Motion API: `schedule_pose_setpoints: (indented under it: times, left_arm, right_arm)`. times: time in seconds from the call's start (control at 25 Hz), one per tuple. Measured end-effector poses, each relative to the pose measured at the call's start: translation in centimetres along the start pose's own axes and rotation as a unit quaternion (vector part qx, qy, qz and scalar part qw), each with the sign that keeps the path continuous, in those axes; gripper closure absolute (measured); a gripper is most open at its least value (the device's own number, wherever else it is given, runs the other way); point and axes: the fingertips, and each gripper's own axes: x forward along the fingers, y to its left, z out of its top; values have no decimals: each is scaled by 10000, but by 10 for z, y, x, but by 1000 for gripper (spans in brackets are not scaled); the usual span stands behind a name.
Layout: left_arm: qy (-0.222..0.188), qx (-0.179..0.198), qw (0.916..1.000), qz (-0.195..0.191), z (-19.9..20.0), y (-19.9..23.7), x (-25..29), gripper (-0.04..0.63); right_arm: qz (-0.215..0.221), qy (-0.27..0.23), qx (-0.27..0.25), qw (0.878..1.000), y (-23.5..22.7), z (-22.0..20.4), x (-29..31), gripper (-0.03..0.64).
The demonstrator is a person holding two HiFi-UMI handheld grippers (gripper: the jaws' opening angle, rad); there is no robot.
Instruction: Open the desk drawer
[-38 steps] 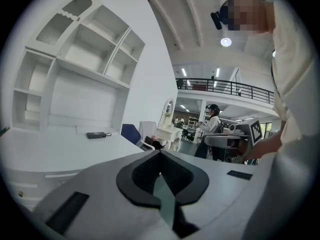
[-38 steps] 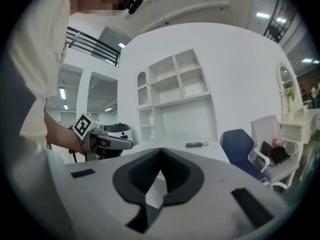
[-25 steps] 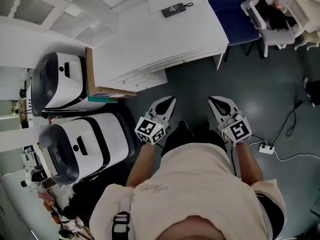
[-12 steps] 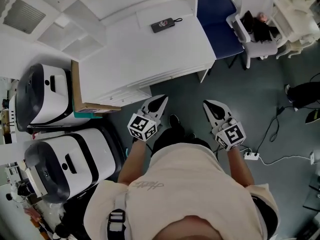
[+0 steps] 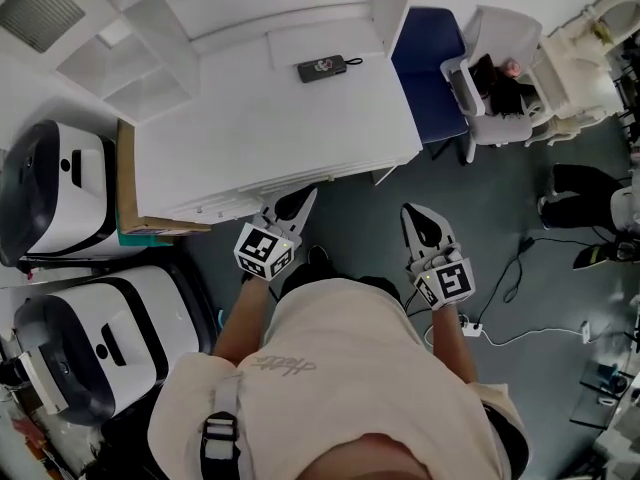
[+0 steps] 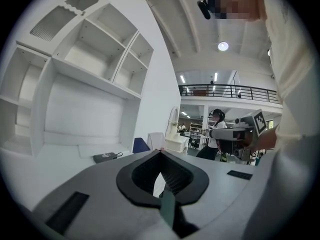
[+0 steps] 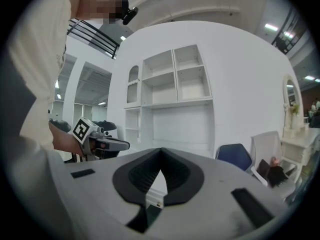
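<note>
The white desk (image 5: 250, 133) stands in front of me, its drawer fronts (image 5: 335, 171) forming a narrow band under the front edge. My left gripper (image 5: 303, 196) is shut and empty, and its tip sits right at that front edge, near the desk's left half. In the left gripper view the left gripper (image 6: 161, 152) points over the desk top toward the shelves. My right gripper (image 5: 408, 212) hangs over the floor, just off the desk's right corner, shut with nothing in it. Its own view has the right gripper (image 7: 160, 150) facing the desk and hutch.
A small black device (image 5: 325, 67) lies on the desk top. A white shelf hutch (image 5: 100, 38) rises behind. Two white-and-black machines (image 5: 50, 193) and a cardboard box (image 5: 125, 183) crowd the left. A blue chair (image 5: 430, 58), a white chair (image 5: 490, 88) and a floor power strip (image 5: 470, 326) are at right.
Both grippers have moved forward toward the desk. The left tip went from the open floor to the desk's front edge. Both stayed shut.
</note>
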Motion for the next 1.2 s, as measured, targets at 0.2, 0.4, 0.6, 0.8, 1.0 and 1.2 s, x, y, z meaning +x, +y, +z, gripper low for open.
schedule_pose_setpoints:
  times: [0.2,0.4,0.6,0.8,1.0,1.2]
  left_arm:
    - [-190,38,9998,-59,26,34,9,595]
    - [-359,63,9992,189,46,56,13,595]
    - [-376,132,9981,463,56,68,24,595]
    - [-357,37,9943,1000,67,83,40,594]
    - [-382,60,9884,1469,86,95,57,595]
    - [-347,167,9827,1810,100,98,72,595]
  right_arm:
    - [-181,-49,316,9993,-16,0,26,620]
    - [-43,18,350,9994,-25,2,52,620]
    - [312,81,423,9986,-43,-1,80,620]
    - [928,20,249,9954,-68,13,116,620]
    - [1483,-120,-228,9886,-98,34,157,620]
    - [1976,-129,-514,9788,-112,39,186,620]
